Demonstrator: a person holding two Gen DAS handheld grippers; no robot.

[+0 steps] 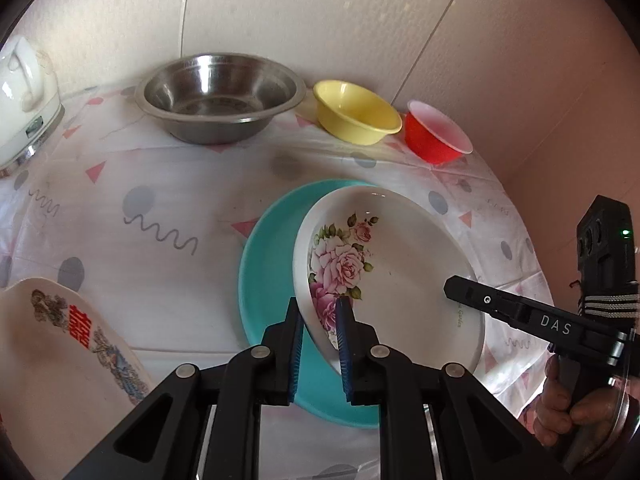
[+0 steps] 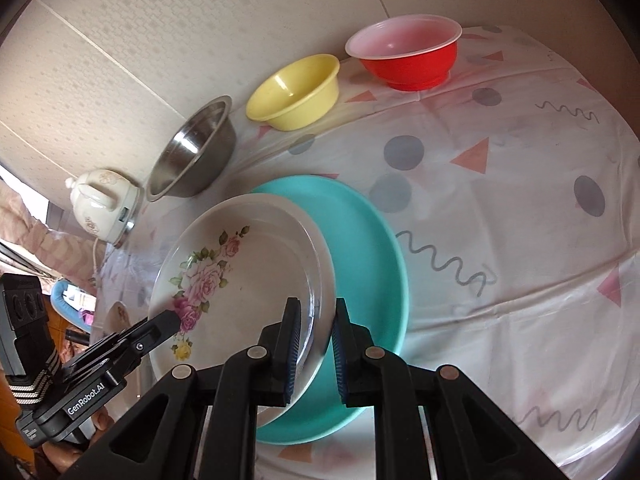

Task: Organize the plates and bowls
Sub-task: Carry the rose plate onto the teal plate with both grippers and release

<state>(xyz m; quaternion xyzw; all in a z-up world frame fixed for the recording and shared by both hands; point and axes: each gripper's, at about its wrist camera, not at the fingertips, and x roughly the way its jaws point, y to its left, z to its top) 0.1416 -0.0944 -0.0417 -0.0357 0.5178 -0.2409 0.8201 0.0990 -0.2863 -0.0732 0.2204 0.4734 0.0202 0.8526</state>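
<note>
Left tongs (image 1: 320, 340) pinch near rim of rose plate (image 1: 400, 248); right tongs (image 2: 314, 344) pinch opposite rim. Plate tilted, partly over teal plate (image 1: 268, 264) on desk (image 1: 160, 184), contact unclear. Beyond, by wall: steel bowl (image 1: 218, 96), yellow bowl (image 1: 356, 112), red bowl (image 1: 436, 132). Patterned plate (image 1: 60, 344) lower left, probably on desk.

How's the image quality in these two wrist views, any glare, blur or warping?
Left wrist view: sharp, with strong fisheye bending, dark corners, and bright glints inside the steel bowl. Right wrist view: same warping tilts the tablecloth; a soft sheen on the floral plate; no motion blur.
</note>
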